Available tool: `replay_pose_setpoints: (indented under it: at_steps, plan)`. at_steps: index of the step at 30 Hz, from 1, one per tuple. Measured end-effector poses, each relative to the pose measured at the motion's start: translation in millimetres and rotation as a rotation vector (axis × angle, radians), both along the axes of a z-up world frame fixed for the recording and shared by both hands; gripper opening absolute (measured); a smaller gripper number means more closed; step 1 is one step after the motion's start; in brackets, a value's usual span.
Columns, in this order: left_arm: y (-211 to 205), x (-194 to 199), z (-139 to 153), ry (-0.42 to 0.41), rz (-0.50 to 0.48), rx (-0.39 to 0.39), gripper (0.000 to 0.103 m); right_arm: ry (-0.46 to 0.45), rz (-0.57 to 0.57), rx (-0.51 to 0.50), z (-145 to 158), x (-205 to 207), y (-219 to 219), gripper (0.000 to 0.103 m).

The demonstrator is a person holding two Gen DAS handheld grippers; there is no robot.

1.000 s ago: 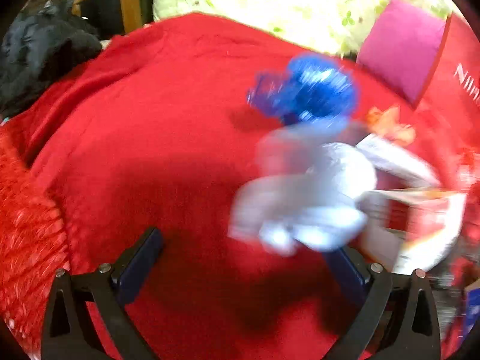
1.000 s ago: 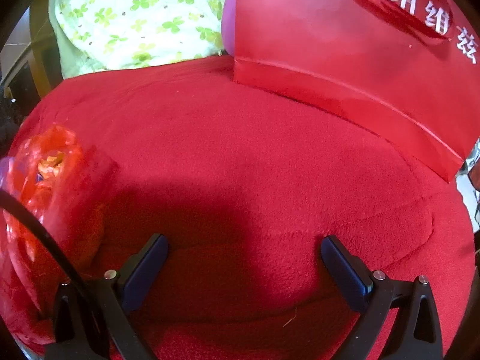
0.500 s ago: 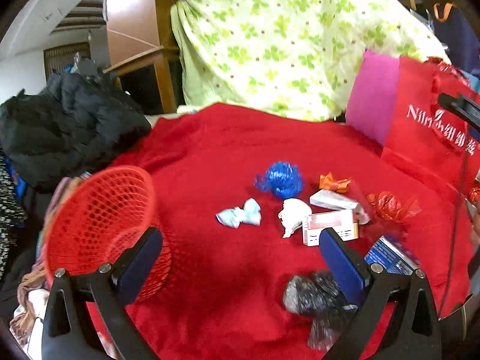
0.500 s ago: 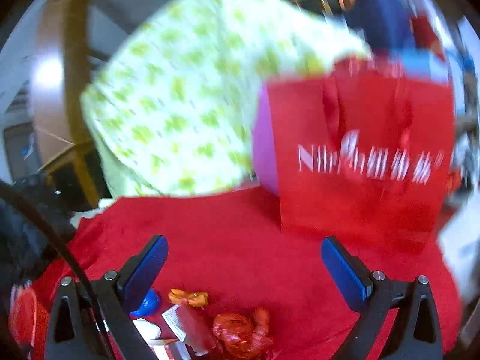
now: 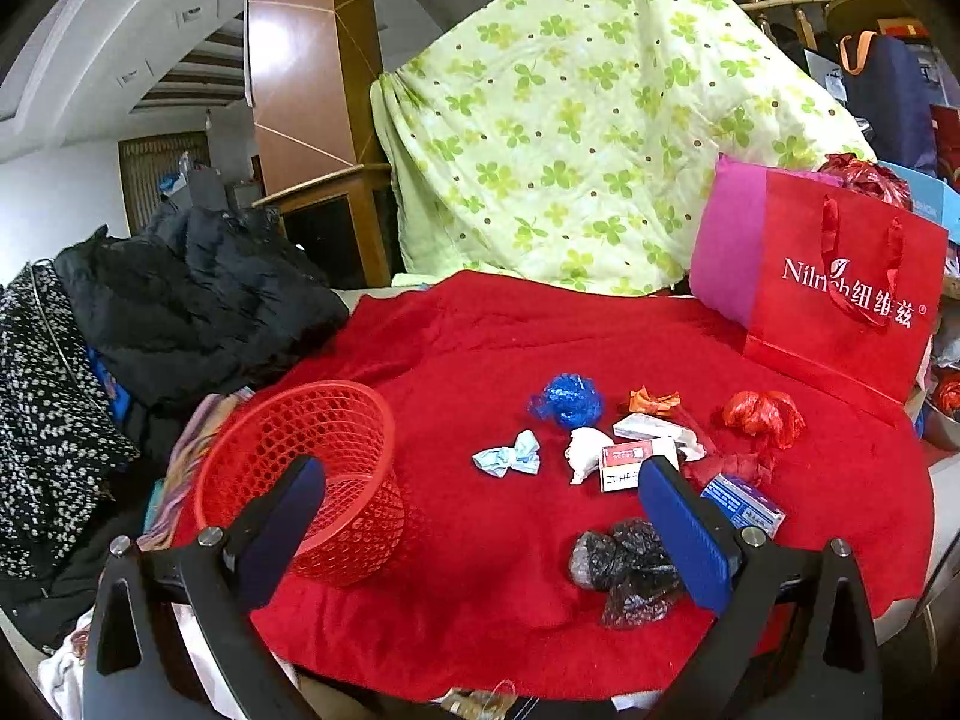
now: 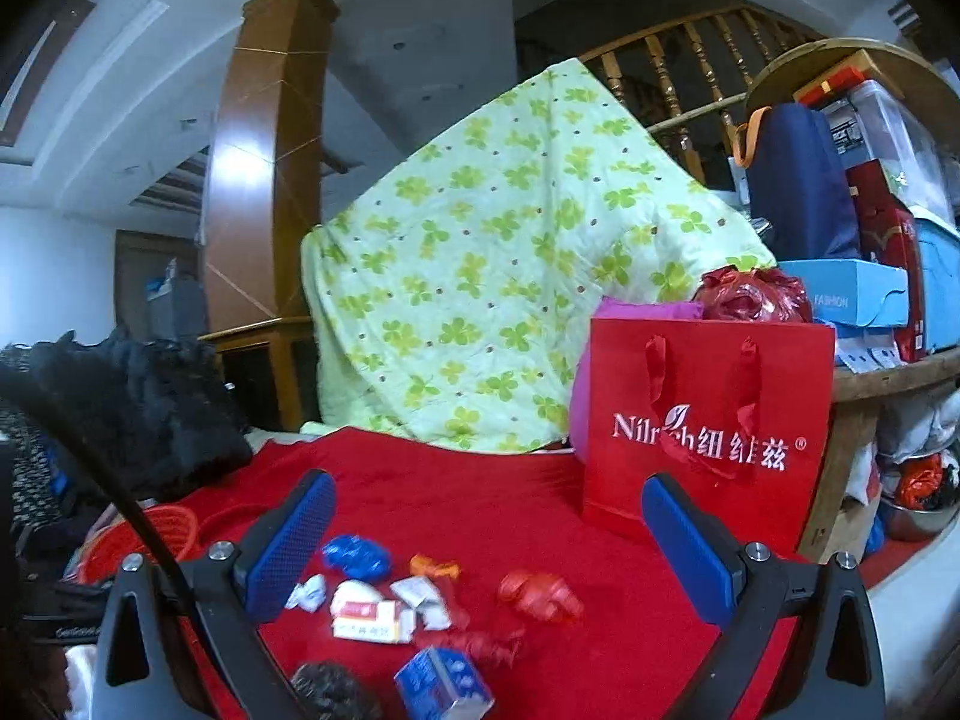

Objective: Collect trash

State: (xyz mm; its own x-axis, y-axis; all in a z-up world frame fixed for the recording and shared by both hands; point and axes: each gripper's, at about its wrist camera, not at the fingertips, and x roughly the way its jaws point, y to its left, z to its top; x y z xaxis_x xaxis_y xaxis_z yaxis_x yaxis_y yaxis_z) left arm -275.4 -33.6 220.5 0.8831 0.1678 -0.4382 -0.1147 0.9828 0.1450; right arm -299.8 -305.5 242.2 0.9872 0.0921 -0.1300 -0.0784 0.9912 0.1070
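Note:
Several pieces of trash lie on a red blanket (image 5: 468, 336): a blue foil wad (image 5: 567, 401), a pale blue wrapper (image 5: 509, 461), a white crumpled paper (image 5: 585, 450), a red-and-white box (image 5: 630, 463), an orange wrapper (image 5: 653, 401), a red plastic wad (image 5: 762, 417), a blue carton (image 5: 744, 501) and a black plastic bag (image 5: 630, 564). A red mesh basket (image 5: 312, 474) stands at the left. My left gripper (image 5: 480, 531) is open and empty, held above the near edge. My right gripper (image 6: 489, 552) is open and empty, high above the trash (image 6: 366, 618).
A red gift bag (image 5: 840, 294) stands at the back right, in front of a pink cushion (image 5: 726, 246). A green clover quilt (image 5: 588, 120) hangs behind. Black clothes (image 5: 180, 300) pile at the left. Boxes and bags crowd a shelf at the right (image 6: 870, 276).
Both grippers have pulled up and back from close over the blanket. The whole spread of trash and the basket have come into view. Both stay open.

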Motion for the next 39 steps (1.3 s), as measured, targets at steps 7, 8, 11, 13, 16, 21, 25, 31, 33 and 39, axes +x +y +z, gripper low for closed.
replay_pose_setpoints:
  at_steps: [7, 8, 11, 13, 16, 21, 25, 31, 33, 39]
  plan:
    - [-4, -17, 11, -0.021, 0.016, 0.015, 0.103, 0.012, 0.031, -0.084, -5, -31, 14, 0.103]
    - [-4, -19, 11, -0.025, 0.017, 0.017, 0.103, 0.014, 0.031, -0.087, -6, -33, 15, 0.103]
    - [-6, -24, 13, -0.032, 0.021, 0.024, 0.103, 0.048, 0.02, -0.084, -13, -35, 16, 0.103]
    - [-7, -26, 14, -0.033, 0.023, 0.026, 0.103, 0.076, 0.01, -0.096, -17, -34, 19, 0.103]
    - [-10, -26, 12, -0.025, 0.025, 0.027, 0.103, 0.102, -0.009, -0.11, -22, -36, 22, 0.103]
    - [-10, -27, 10, -0.014, 0.024, 0.036, 0.103, 0.12, -0.01, -0.112, -30, -38, 21, 0.103]
    - [-10, -26, 7, -0.002, 0.023, 0.036, 0.103, 0.129, -0.003, -0.104, -32, -37, 21, 0.103]
    - [-9, -23, 3, 0.018, 0.03, 0.046, 0.103, 0.142, 0.001, -0.107, -39, -34, 23, 0.103]
    - [-9, -22, 1, 0.023, 0.033, 0.048, 0.103, 0.149, 0.008, -0.102, -41, -32, 23, 0.103]
    - [-10, -20, -2, 0.033, 0.036, 0.052, 0.103, 0.159, 0.021, -0.102, -45, -30, 26, 0.103]
